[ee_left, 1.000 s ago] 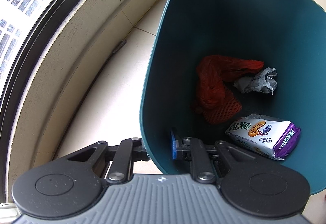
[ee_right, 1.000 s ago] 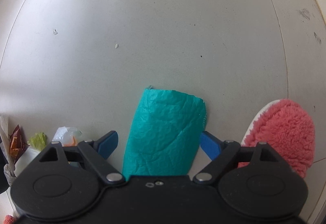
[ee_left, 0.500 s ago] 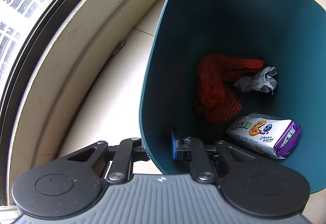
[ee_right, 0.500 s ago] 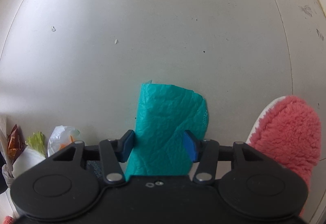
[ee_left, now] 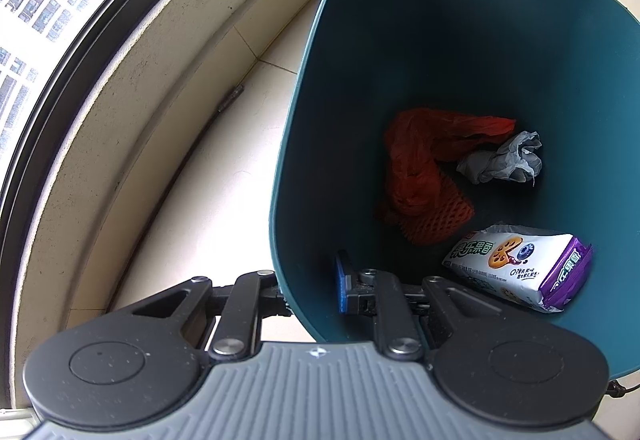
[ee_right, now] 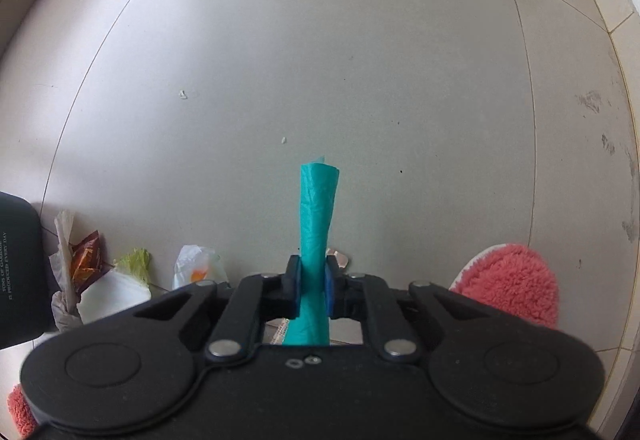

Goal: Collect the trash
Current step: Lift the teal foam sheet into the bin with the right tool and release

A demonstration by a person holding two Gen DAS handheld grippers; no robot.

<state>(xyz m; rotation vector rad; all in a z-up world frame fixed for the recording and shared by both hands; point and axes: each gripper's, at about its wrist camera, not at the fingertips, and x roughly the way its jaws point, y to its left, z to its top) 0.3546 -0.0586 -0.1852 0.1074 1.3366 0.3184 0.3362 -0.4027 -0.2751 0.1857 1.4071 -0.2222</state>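
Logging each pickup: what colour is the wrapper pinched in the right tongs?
Teal green, a crumpled wrapper squeezed narrow; clearest in the right wrist view.

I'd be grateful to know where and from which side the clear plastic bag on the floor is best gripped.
Grip the clear plastic bag at its puffed-up top, coming straight down from above. It lies loosely crumpled on the floor, so the raised folds give the pads something to pinch. The lettuce leaf lies close on its left side.

"IS PRODUCED EVERY DAY" on the dark bin (ee_right: 18,264)
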